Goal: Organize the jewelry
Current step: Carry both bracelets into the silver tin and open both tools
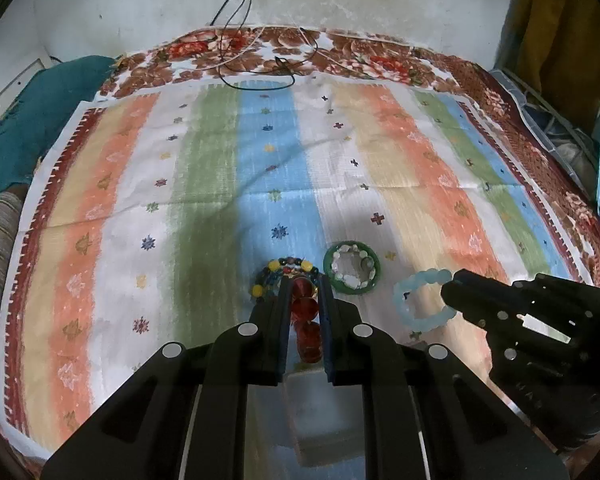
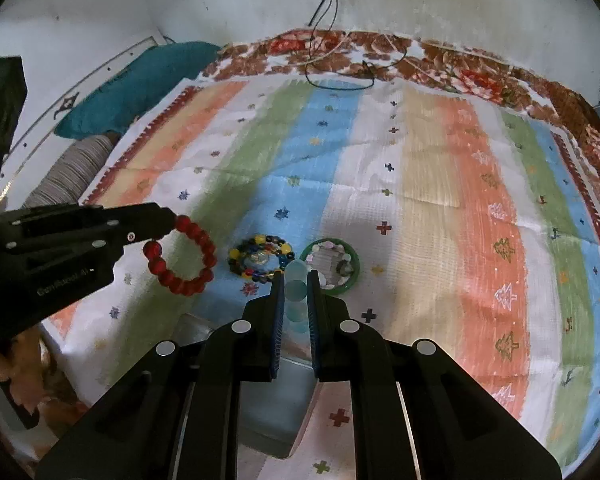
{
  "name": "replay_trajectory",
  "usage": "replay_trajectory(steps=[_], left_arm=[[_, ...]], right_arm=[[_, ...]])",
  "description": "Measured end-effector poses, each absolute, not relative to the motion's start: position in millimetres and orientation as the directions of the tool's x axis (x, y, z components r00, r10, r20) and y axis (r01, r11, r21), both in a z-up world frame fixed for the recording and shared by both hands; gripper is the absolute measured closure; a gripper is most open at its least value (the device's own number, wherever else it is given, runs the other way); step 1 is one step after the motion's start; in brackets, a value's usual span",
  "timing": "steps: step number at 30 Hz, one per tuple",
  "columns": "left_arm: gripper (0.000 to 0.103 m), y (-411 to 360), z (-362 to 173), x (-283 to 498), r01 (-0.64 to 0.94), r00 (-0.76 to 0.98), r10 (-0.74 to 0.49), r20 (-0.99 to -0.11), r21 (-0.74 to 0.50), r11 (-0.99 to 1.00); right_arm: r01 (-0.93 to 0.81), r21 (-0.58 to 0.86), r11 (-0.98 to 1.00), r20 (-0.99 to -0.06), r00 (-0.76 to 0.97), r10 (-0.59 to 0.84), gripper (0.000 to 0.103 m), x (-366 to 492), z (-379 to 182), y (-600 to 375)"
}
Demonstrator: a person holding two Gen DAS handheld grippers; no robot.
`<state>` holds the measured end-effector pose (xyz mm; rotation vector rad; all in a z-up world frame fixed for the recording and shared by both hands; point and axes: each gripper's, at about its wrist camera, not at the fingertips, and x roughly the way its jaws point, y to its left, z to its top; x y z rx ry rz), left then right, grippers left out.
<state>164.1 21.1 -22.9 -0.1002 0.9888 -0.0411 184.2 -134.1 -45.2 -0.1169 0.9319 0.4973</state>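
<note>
Bracelets occupy both tools above a striped cloth (image 1: pixel 260 168) in orange, green, blue and white bands that covers a bed with a brown floral blanket (image 1: pixel 340 52) showing along its far edge. The left hand-held gripper (image 1: pixel 305 280) is clenched on a red bracelet of round glossy beads (image 1: pixel 306 312); in the right wrist view that bracelet (image 2: pixel 184 256) hangs as an open loop from the tool's tips, clear of the cloth. The right hand-held gripper (image 2: pixel 297 276) is clenched on a pale blue bracelet of translucent round beads (image 2: pixel 296 292), which in the left wrist view (image 1: pixel 414 300) dangles as a loop from the black fingers. Two pieces lie on the cloth toward its near edge, about midway along it: a multicoloured beaded bracelet with yellow, dark and blue beads (image 2: pixel 260 260) on the blue band, and just beside it to the right a green bangle with a bracelet of white and pale stones inside its ring (image 2: pixel 332 264). The two lie close together but apart. A clear plastic box (image 2: pixel 268 412) sits at the near edge of the cloth, under the right tool, its contents impossible to make out. Thin black cords (image 1: pixel 256 72) trail from the wall onto the far edge of the bed. A teal cushion (image 1: pixel 32 120) lies off the cloth's far left corner. Part of a person's hand (image 2: pixel 4 380) grips the left tool's handle.
</note>
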Motion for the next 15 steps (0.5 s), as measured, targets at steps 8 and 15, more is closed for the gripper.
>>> replay_trajectory(steps=[8,15], left_arm=[[0.090,22,-17,140,-0.003,0.564,-0.098,-0.820,-0.120,0.993],[0.090,15,-13,123,0.018,0.575,-0.116,-0.810,-0.130,0.991]], right_arm=[[-0.475,0.128,0.871,-0.780,0.495,0.384,0.091,167,-39,-133],[-0.479,0.132,0.868,-0.779,0.492,0.390,0.091,150,-41,-135]])
